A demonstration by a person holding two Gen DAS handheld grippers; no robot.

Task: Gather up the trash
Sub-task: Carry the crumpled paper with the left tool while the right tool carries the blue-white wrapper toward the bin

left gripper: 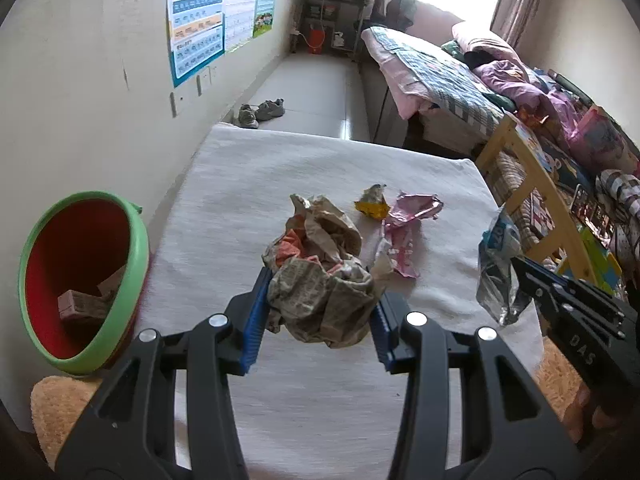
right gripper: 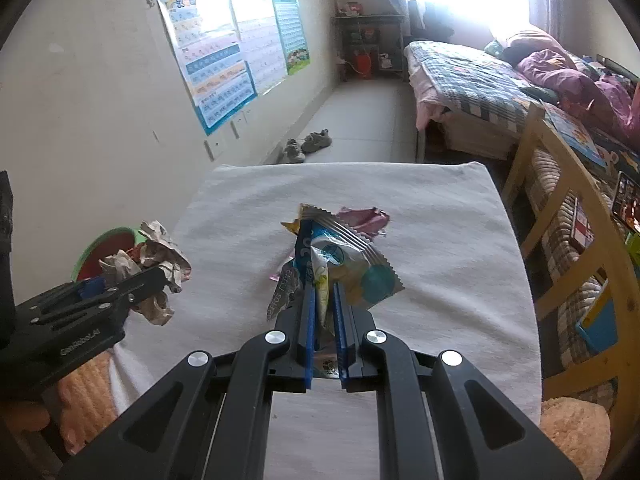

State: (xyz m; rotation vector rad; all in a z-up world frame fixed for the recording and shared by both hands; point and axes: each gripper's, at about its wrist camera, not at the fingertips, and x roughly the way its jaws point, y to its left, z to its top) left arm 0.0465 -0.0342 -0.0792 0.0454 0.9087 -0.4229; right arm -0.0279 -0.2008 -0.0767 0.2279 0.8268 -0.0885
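Note:
My left gripper (left gripper: 318,300) is shut on a crumpled ball of newspaper (left gripper: 320,280), held above the grey-clothed table (left gripper: 300,160). In the right wrist view the same paper ball (right gripper: 156,264) hangs at the left, near the bin (right gripper: 106,248). My right gripper (right gripper: 324,300) is shut on a blue and white snack wrapper (right gripper: 348,268), lifted off the cloth; the left wrist view shows that wrapper (left gripper: 498,268) at the right. A yellow wrapper (left gripper: 372,202) and a pink wrapper (left gripper: 404,220) lie on the table. The red bin with a green rim (left gripper: 80,280) stands left of the table and holds some trash.
A wall with posters (left gripper: 200,28) runs along the left. A pair of shoes (left gripper: 262,112) lies on the floor beyond the table. A bed (left gripper: 440,76) and a wooden rack (left gripper: 532,200) full of items stand at the right. An orange fuzzy cushion (right gripper: 576,432) sits near the table's near corner.

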